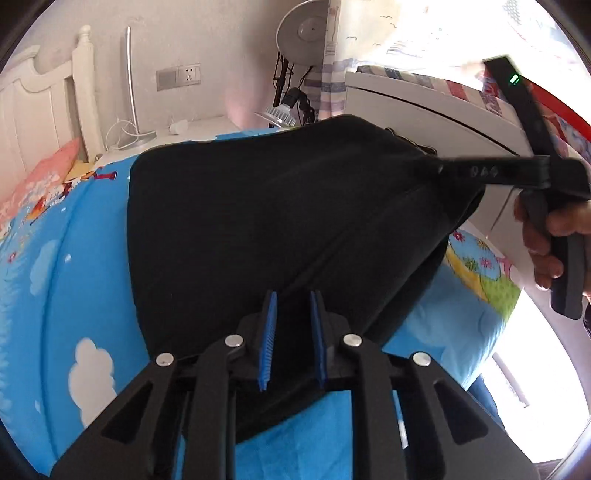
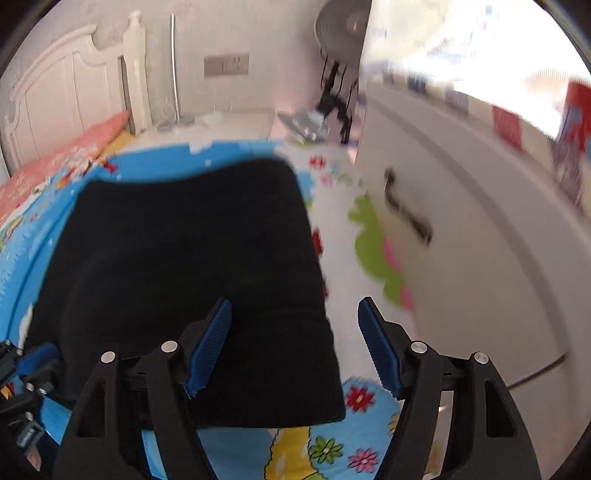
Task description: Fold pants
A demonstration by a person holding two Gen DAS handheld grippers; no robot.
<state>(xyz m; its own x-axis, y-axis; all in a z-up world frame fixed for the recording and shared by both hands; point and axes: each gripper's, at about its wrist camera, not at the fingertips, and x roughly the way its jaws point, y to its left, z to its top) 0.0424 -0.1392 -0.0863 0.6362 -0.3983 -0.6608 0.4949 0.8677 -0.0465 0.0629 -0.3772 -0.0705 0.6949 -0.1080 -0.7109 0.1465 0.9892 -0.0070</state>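
Note:
The black pants (image 1: 258, 221) lie folded on the blue cartoon bedsheet (image 1: 55, 277). My left gripper (image 1: 293, 314) is shut on the near edge of the pants, cloth pinched between its blue pads. In the left wrist view the right gripper (image 1: 439, 168) touches the far right corner of the pants. In the right wrist view the right gripper (image 2: 295, 325) has its blue jaws wide apart and empty; its left pad is over the pants (image 2: 192, 266), its right pad over the sheet. That view is motion-blurred.
A white cabinet (image 2: 461, 240) stands close along the bed's right side. A white headboard (image 2: 74, 92) and pink pillow (image 2: 62, 158) are at the far left. A lamp and cables sit on a nightstand (image 1: 184, 127). A fan (image 1: 306, 33) stands behind.

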